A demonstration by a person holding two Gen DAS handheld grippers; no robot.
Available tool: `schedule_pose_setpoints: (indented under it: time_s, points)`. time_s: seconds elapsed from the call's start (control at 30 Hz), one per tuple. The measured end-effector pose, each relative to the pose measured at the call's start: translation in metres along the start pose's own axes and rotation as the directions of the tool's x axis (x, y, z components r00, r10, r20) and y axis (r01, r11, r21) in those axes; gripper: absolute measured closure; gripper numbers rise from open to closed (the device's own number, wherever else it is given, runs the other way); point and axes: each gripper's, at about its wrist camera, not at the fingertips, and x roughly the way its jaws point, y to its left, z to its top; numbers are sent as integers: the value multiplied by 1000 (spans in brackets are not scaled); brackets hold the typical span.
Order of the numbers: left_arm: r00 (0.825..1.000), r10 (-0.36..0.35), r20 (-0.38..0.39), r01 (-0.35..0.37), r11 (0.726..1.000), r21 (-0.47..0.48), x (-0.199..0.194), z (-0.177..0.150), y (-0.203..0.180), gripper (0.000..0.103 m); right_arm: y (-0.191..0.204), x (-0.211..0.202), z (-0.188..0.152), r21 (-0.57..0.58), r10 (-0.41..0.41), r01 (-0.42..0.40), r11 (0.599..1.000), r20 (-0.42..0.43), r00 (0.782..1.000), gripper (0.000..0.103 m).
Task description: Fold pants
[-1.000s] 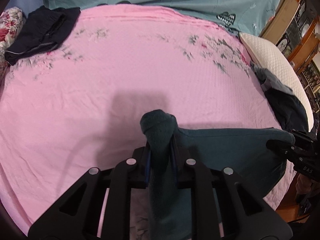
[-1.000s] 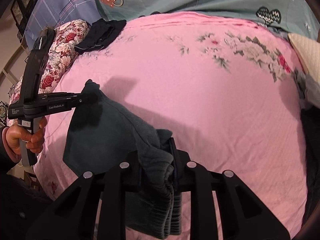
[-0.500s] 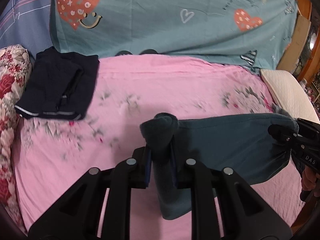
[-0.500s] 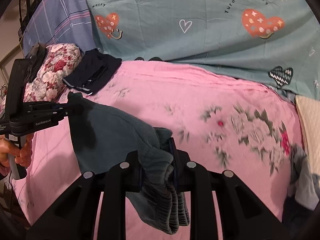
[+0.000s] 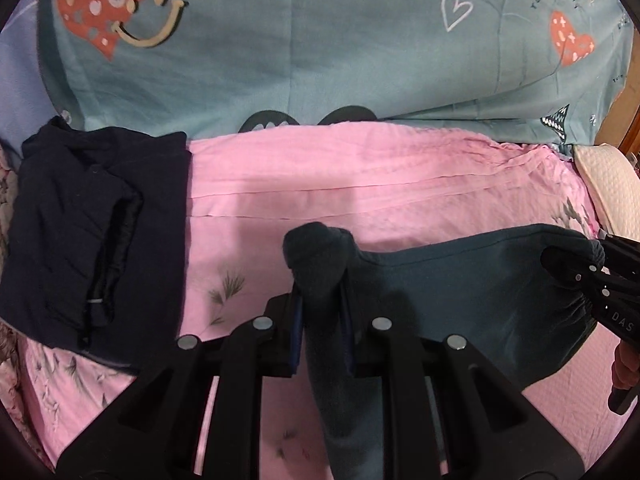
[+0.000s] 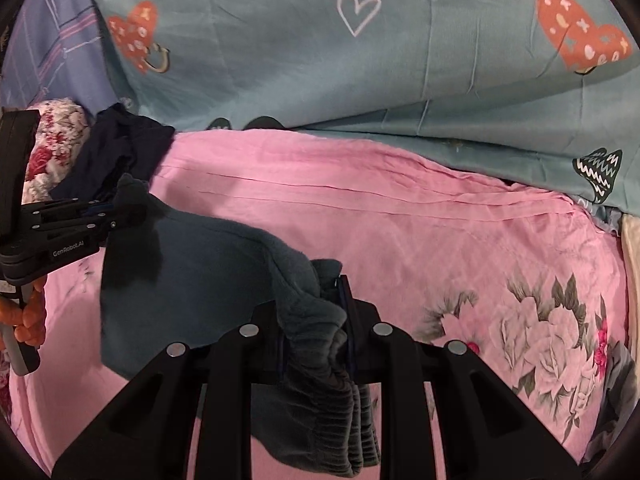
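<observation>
Folded dark teal fleece pants (image 5: 460, 292) hang stretched between my two grippers above the pink bed sheet (image 5: 360, 200). My left gripper (image 5: 320, 304) is shut on one end of the pants, which bunch above its fingers. My right gripper (image 6: 316, 316) is shut on the other end, the ribbed elastic part (image 6: 332, 412) drooping below it. The pants also show in the right wrist view (image 6: 192, 280). Each gripper shows in the other view: the right one (image 5: 576, 272) at the right edge, the left one (image 6: 116, 216) at the left.
Folded navy pants (image 5: 96, 232) lie at the bed's back left, beside a floral pillow (image 6: 52, 140). A teal heart-print cover (image 5: 320, 48) rises behind the bed. A cream pillow (image 5: 612, 192) and dark clothes (image 6: 612, 392) lie at the right.
Both grippers have carried the pants toward the far end of the bed; the navy pants and the teal cover now loom much closer.
</observation>
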Motion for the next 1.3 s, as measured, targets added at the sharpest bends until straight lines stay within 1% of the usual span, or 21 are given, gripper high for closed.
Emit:
schedule_pose_setpoints:
  time_s: [0.13, 0.27, 0.37, 0.43, 0.47, 0.53, 0.57, 0.6, 0.7, 0.77, 0.87, 0.93, 1.0, 1.03, 1.07, 1.1, 1.13, 1.2, 1.23, 1.27, 1.3]
  points:
    - [1000, 4, -18, -4, 1000, 6, 21, -3, 1, 87, -3, 25, 1, 3, -34, 35, 999, -42, 999, 81]
    - [1000, 3, -20, -3, 1000, 9, 30, -4, 1, 84, -6, 39, -3, 2, -56, 56, 998, -68, 996, 81]
    - [1000, 17, -18, -17, 1000, 2, 33, -4, 2, 76, -7, 46, -5, -4, -73, 73, 997, -83, 994, 80]
    - [999, 40, -9, -40, 999, 2, 30, -4, 3, 61, -8, 49, -4, -5, -80, 80, 997, -88, 993, 79]
    - [998, 61, 1, -61, 998, 4, 27, -4, 3, 56, -7, 50, -4, -6, -83, 83, 997, -91, 992, 78]
    - [995, 97, 20, -97, 995, -3, 19, -3, 6, 37, -8, 52, -3, -8, -86, 85, 996, -98, 992, 78]
    - [995, 102, 19, -102, 995, -14, 14, -3, 8, 35, -8, 53, -3, -12, -87, 86, 996, -99, 991, 78]
    - [997, 82, 13, -81, 996, -38, 6, -5, 11, 34, -8, 54, -3, -15, -88, 87, 996, -101, 991, 78]
    - [1000, 15, -15, -16, 995, -94, -10, -24, 16, 34, -9, 54, -3, -13, -84, 84, 996, -102, 991, 78]
    - [997, -27, -66, 21, 995, -93, -12, -42, 12, 34, -8, 55, -3, -9, -82, 81, 997, -103, 991, 78]
    - [990, -61, -130, 51, 996, -76, -6, -64, 4, 36, -8, 56, -2, -8, -82, 82, 997, -105, 991, 78]
    - [985, -76, -157, 64, 995, -79, -1, -75, 2, 46, -7, 57, -1, -7, -80, 80, 997, -106, 991, 78]
    - [983, -101, -156, 84, 991, -107, 1, -79, 3, 54, -8, 56, -1, -5, -76, 76, 997, -108, 991, 78]
    - [980, -121, -156, 101, 987, -126, 1, -79, 4, 64, -9, 56, -1, -4, -73, 73, 997, -108, 991, 78]
    - [978, -134, -157, 114, 984, -134, 3, -79, 3, 70, -9, 56, -1, -4, -71, 71, 998, -108, 992, 79]
    - [980, -132, -151, 112, 985, -132, 1, -77, 2, 78, -10, 55, -1, -3, -69, 69, 998, -106, 992, 79]
    - [983, -117, -143, 100, 988, -119, -2, -76, 0, 82, -10, 54, 0, -3, -67, 67, 998, -102, 992, 79]
    - [986, -101, -135, 87, 991, -105, -3, -77, -5, 82, -11, 48, 1, 4, -65, 65, 998, -86, 994, 79]
    - [985, -94, -147, 79, 991, -105, 2, -79, -5, 76, -12, 48, 1, 14, -63, 64, 998, -84, 994, 79]
    - [987, -78, -142, 64, 993, -103, 4, -81, -5, 71, -14, 52, -1, 25, -61, 64, 998, -103, 993, 73]
    - [989, -44, -140, 30, 995, -98, 4, -81, -5, 58, -16, 57, -4, 27, -67, 71, 997, -127, 990, 65]
